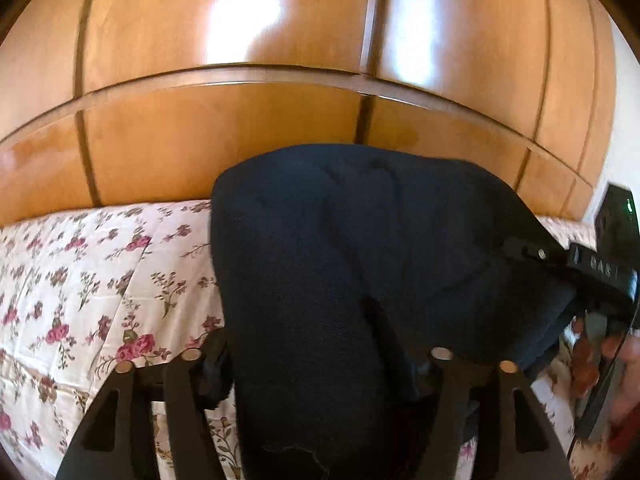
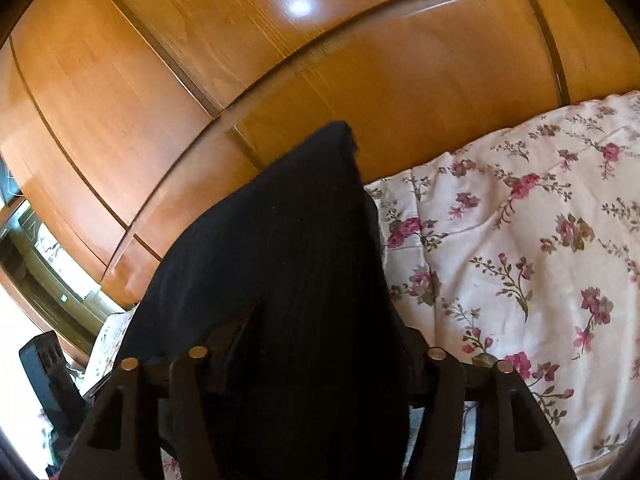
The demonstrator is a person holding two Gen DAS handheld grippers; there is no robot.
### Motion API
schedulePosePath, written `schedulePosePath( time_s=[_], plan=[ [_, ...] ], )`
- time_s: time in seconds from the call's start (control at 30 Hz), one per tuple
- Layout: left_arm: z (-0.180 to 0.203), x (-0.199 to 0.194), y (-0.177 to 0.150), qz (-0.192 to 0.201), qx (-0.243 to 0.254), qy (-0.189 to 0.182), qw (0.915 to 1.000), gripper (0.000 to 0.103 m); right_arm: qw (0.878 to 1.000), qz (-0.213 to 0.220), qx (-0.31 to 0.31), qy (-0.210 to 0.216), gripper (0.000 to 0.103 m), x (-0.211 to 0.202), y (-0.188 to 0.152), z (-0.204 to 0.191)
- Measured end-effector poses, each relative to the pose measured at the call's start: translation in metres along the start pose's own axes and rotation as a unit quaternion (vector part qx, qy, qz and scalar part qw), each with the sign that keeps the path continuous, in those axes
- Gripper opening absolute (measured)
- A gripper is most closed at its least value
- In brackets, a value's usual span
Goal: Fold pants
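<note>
Black pants (image 1: 340, 260) hang lifted above a floral bedspread (image 1: 100, 280). My left gripper (image 1: 316, 360) is shut on the pants, the cloth bunched between its fingers and draping forward. My right gripper (image 2: 316, 360) is shut on another part of the same pants (image 2: 280, 260), which rise to a peak in front of it. The right gripper's body (image 1: 600, 268) shows at the right edge of the left wrist view, level with the cloth. The left gripper's body (image 2: 48, 368) shows at the lower left of the right wrist view.
A glossy wooden wardrobe (image 1: 280, 60) stands just behind the bed and fills the upper half of both views (image 2: 320, 60). The floral bedspread (image 2: 520, 240) spreads to the right. A window or shelf area (image 2: 44, 256) sits at far left.
</note>
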State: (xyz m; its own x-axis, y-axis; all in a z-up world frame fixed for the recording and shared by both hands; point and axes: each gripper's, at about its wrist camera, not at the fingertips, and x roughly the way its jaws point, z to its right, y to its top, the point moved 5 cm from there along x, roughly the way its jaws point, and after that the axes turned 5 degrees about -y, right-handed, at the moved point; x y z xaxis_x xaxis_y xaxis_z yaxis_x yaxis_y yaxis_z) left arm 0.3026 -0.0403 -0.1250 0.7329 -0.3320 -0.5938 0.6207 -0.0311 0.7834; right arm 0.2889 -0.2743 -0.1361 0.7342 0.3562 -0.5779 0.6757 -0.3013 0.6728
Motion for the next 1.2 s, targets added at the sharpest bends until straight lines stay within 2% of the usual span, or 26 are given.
schedulePosePath(
  time_s=[0.03, 0.2, 0.33, 0.5, 0.57, 0.7, 1.0, 1.2],
  plan=[
    [-0.003, 0.001, -0.001, -0.002, -0.007, 0.007, 0.9999, 0.08, 1.0, 0.002, -0.002, -0.003, 0.064, -0.001, -0.001, -0.001],
    [-0.014, -0.007, -0.006, -0.003, -0.028, -0.007, 0.9996, 0.084, 1.0, 0.007, -0.012, -0.024, 0.07, -0.001, -0.002, -0.005],
    [-0.013, -0.012, -0.008, 0.0, -0.028, 0.005, 0.9996, 0.086, 0.997, 0.016, -0.03, -0.065, 0.078, 0.0, -0.001, -0.01],
    [0.001, -0.036, -0.013, 0.022, -0.011, 0.06, 0.9979, 0.086, 0.983, 0.07, -0.092, -0.139, 0.082, -0.026, -0.01, -0.037],
    [0.006, -0.049, -0.018, 0.029, -0.01, 0.074, 0.9968, 0.086, 0.978, 0.086, -0.109, -0.157, 0.082, -0.038, -0.018, -0.046],
    [0.013, -0.068, -0.031, 0.028, -0.027, 0.073, 0.9966, 0.086, 0.971, 0.109, -0.119, -0.174, 0.089, -0.061, -0.032, -0.058],
    [0.011, -0.115, -0.068, 0.024, -0.092, 0.058, 0.9938, 0.085, 0.973, 0.087, -0.105, -0.184, 0.089, -0.097, -0.073, -0.071],
    [0.02, -0.155, -0.088, 0.022, -0.068, 0.09, 0.9934, 0.085, 0.973, 0.056, -0.104, -0.199, 0.092, -0.127, -0.105, -0.084]
  ],
)
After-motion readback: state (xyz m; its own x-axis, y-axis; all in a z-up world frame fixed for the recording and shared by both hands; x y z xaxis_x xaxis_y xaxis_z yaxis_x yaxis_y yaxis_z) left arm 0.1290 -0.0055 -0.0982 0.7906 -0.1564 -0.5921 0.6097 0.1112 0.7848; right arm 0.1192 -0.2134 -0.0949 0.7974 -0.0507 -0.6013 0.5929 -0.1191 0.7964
